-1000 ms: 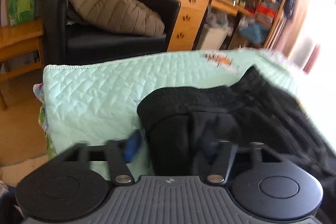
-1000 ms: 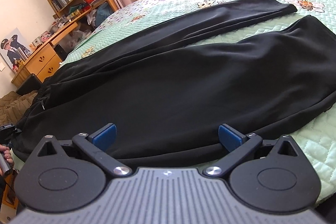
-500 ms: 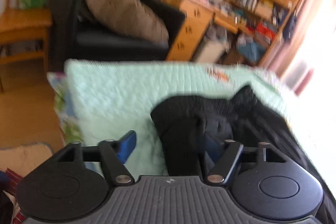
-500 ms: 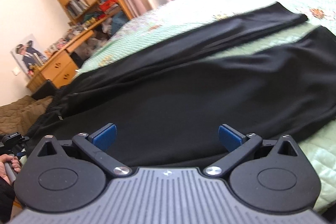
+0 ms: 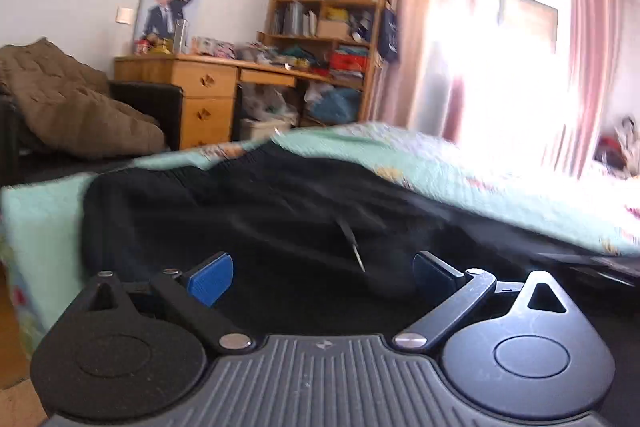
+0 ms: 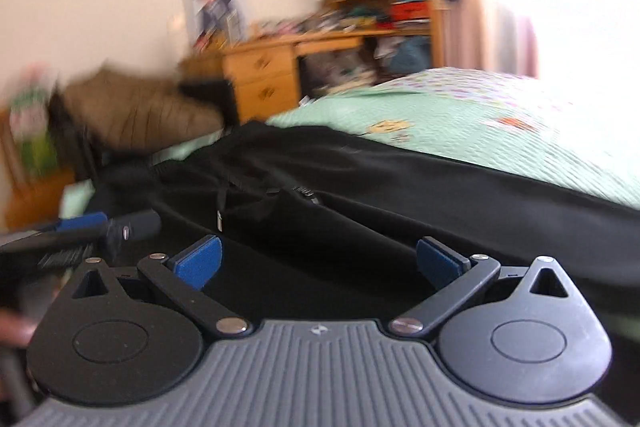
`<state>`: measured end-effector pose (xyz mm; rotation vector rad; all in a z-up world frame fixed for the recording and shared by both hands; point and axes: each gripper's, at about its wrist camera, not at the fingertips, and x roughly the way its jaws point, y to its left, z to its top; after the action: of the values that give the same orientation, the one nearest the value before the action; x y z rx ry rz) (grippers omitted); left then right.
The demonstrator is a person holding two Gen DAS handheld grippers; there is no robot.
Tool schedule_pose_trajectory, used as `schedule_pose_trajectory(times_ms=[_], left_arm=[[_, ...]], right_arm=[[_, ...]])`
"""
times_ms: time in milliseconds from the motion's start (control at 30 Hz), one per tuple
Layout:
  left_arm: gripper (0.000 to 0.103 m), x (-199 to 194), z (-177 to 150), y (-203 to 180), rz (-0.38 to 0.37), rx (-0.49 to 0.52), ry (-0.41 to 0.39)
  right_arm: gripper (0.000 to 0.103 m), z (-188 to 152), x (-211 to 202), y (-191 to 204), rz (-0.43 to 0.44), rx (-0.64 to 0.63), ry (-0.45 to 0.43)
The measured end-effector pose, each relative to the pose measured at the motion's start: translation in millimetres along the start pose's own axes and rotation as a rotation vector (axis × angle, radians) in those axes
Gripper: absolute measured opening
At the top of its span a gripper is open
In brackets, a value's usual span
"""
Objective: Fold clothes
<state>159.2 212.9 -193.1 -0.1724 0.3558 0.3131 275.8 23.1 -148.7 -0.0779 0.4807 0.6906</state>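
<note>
In the left wrist view, the left gripper (image 5: 322, 269) hangs low over the black trousers (image 5: 280, 219), its jaws opening, the blue pads (image 5: 210, 275) wide apart with only loose cloth below and nothing pinched. The trousers lie on the mint-green quilted bedspread (image 5: 460, 167), their waistband end toward the near left corner of the bed, a drawstring tip (image 5: 354, 247) on top. Far behind stand a wooden desk (image 5: 208, 83), a bookshelf (image 5: 332, 19) and a black armchair with a brown padded coat (image 5: 76, 111).

In the right wrist view, the right gripper (image 6: 318, 261) is spread wide and grips nothing, just above the trousers (image 6: 440, 203). The legs run off to the right across the bedspread (image 6: 460, 123). At the near left, the left gripper (image 6: 84, 227) shows, blurred.
</note>
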Motion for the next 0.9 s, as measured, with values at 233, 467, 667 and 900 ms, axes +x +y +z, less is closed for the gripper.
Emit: schedule_pose_trajectory(times_ms=[233, 467, 667, 900], left_arm=[[0.102, 22, -15, -12, 0.061, 0.060, 0.066], [0.102, 28, -17, -9, 0.070, 0.061, 0.059], [0.102, 26, -17, -11, 0.088, 0.078, 0.054], [0.102, 28, -17, -14, 0.099, 0.093, 0.057]], right_arm=[[0.099, -20, 30, -83, -0.033, 0.090, 0.184], [0.100, -51, -97, -144, -0.302, 0.162, 0.100], [0.103, -11, -59, -183, -0.239, 0.187, -0.010], [0.103, -46, -54, -314, -0.313, 0.343, 0.102]])
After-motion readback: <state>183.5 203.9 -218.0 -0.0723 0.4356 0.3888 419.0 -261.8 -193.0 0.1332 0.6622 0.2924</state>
